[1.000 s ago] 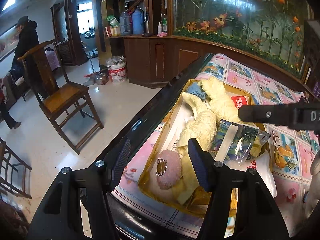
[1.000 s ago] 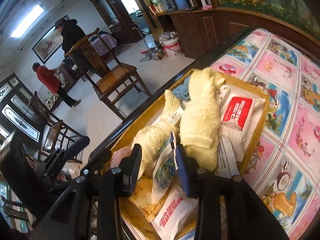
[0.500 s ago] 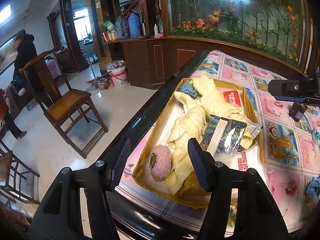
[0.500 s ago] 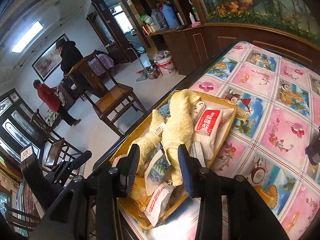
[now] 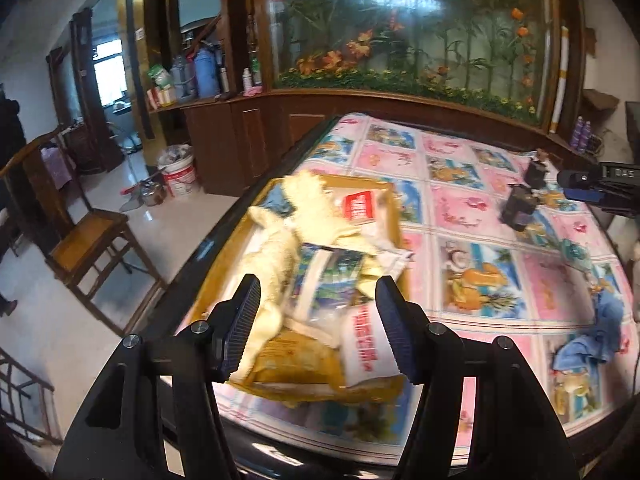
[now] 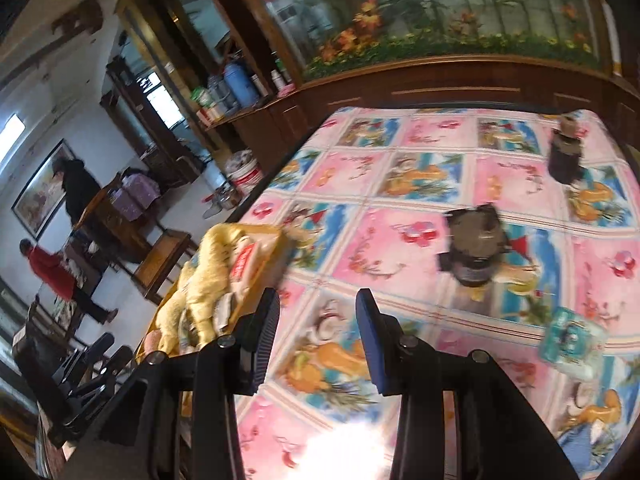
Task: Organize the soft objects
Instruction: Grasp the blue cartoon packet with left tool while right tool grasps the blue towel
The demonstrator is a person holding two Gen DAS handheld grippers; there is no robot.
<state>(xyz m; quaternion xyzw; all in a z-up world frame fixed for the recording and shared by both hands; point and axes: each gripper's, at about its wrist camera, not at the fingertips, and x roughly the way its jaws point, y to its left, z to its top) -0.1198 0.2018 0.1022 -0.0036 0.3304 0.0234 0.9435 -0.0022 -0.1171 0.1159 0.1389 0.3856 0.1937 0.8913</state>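
Note:
A yellow tray (image 5: 224, 264) at the table's left edge is piled with soft things: cream towels (image 5: 316, 208), a red-and-white packet (image 5: 358, 206) and a blue-green printed packet (image 5: 328, 276). My left gripper (image 5: 316, 284) hovers open above the tray's near end, nothing between its fingers. My right gripper (image 6: 318, 300) is open and empty over the patterned tablecloth (image 6: 400, 184), to the right of the tray (image 6: 280, 248). Loose on the cloth lie two dark soft items (image 6: 476, 244) (image 6: 564, 156), a teal packet (image 6: 572, 336) and a blue cloth (image 5: 596, 336).
A wooden chair (image 5: 88, 240) and a white bucket (image 5: 180, 172) stand on the floor left of the table. Two people (image 6: 76, 188) stand far off across the room. A dark cabinet with a flower panel (image 5: 400, 40) runs behind the table.
My right gripper has swung right, off the tray and out over the tablecloth. The left gripper has shifted right along the tray's near end. Both stayed open.

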